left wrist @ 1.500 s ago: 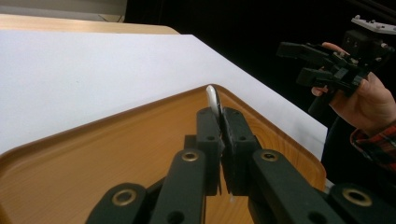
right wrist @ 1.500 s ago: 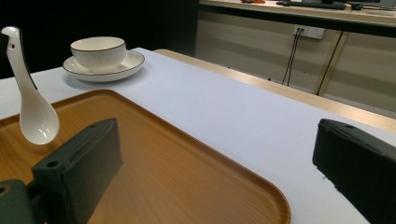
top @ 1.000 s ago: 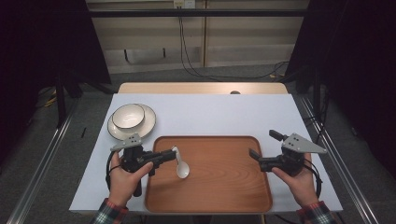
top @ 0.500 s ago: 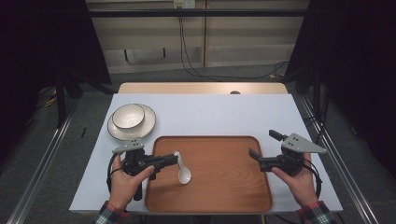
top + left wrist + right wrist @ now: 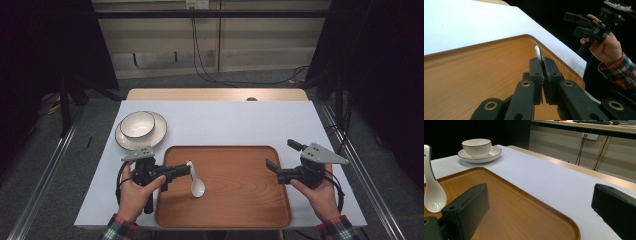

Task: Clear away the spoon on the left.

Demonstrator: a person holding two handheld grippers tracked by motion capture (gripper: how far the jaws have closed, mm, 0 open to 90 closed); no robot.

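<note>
My left gripper point(image 5: 186, 169) is shut on the handle of a white ceramic spoon point(image 5: 196, 184), whose bowl hangs down over the left part of the wooden tray point(image 5: 235, 205). In the left gripper view the handle tip point(image 5: 538, 52) sticks up between the closed pads of that gripper point(image 5: 542, 65). My right gripper point(image 5: 281, 155) is held open over the tray's right edge with nothing between its jaws. The right gripper view looks across the tray point(image 5: 524, 215) between its wide-apart jaws point(image 5: 541, 202) toward the spoon point(image 5: 432, 192).
A white bowl point(image 5: 137, 124) sits on a white plate point(image 5: 152, 136) at the table's left, behind the tray. The white tabletop point(image 5: 240, 120) stretches behind the tray. Dark floor and metal rails flank the table.
</note>
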